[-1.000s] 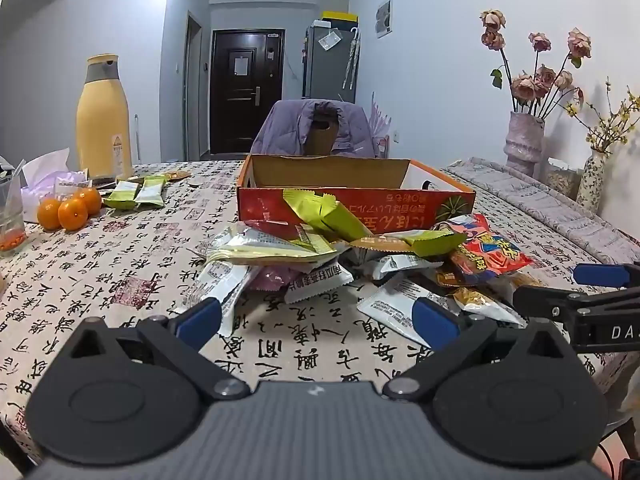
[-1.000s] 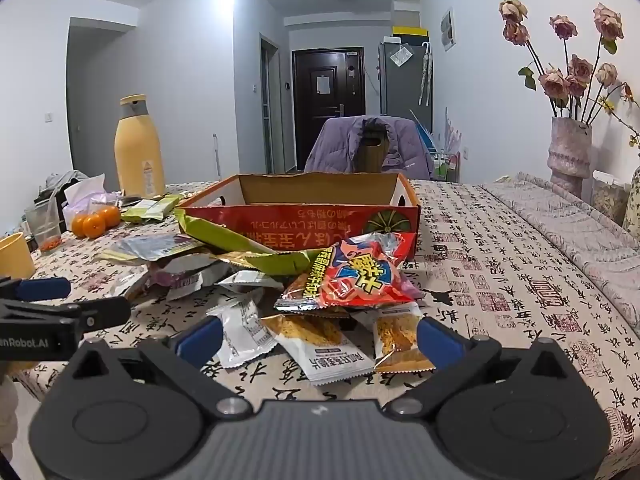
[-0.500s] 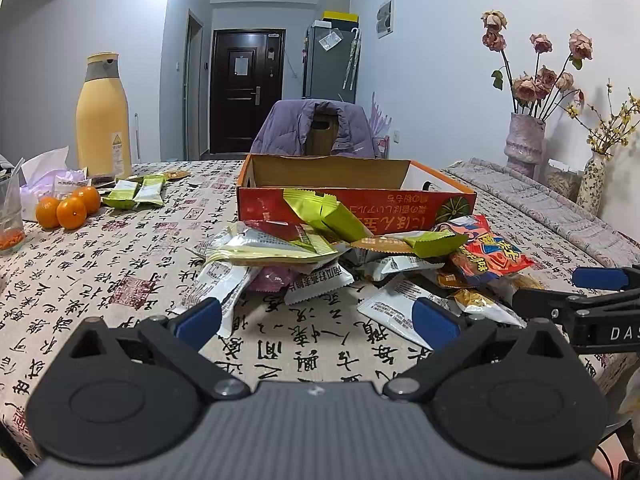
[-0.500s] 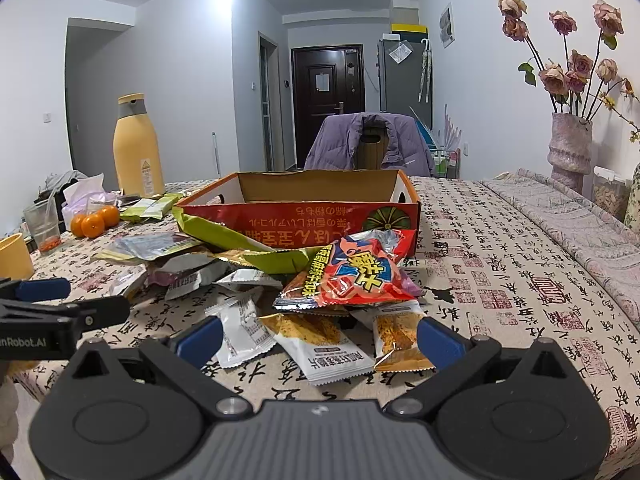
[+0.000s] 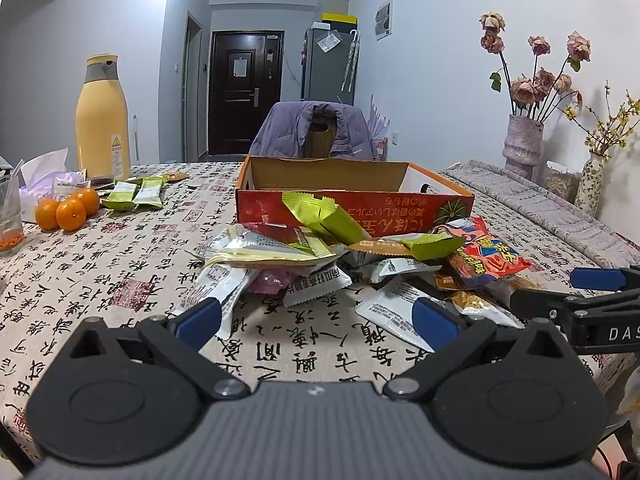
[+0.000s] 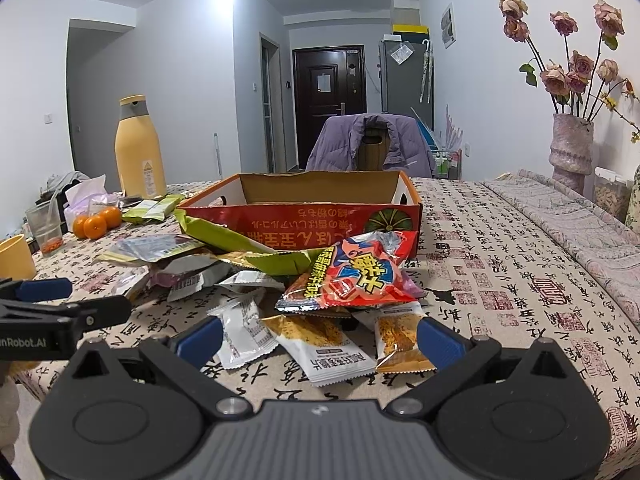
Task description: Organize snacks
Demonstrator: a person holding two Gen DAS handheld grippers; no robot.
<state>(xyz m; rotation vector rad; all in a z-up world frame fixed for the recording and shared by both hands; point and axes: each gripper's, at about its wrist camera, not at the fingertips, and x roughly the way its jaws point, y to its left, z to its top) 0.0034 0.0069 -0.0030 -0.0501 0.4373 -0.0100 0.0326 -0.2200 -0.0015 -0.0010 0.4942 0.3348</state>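
Left gripper: we find its jaws spread wide with nothing between them; it hangs over the patterned tablecloth at the near table edge, touching no packet.
Left of our left gripper: three oranges, a clear cup and a tall yellow bottle, all well apart from the fingers.
Ahead-left of it: two green packets lying flat, apart from the main heap.
Straight ahead of it: the snack pile, white, green and pink packets overlapping; the nearest white packet lies just beyond the left fingertip.
Behind the pile: the cardboard box, open-topped, red front wall, one green packet leaning on that wall; we see nothing inside it from here.
Right gripper: we find it wide apart too, holding nothing, low at the table edge.
Just ahead of it: two white-and-orange packets lie between the fingertips' line and the pile; whether a finger touches one we cannot tell.
Above those: a red crisp bag resting on top of the heap, in front of the box.
Right of our right gripper: bare cloth, then a folded grey blanket and a vase of dried roses by the wall.
In the way: the heap itself lies between both grippers and the box.
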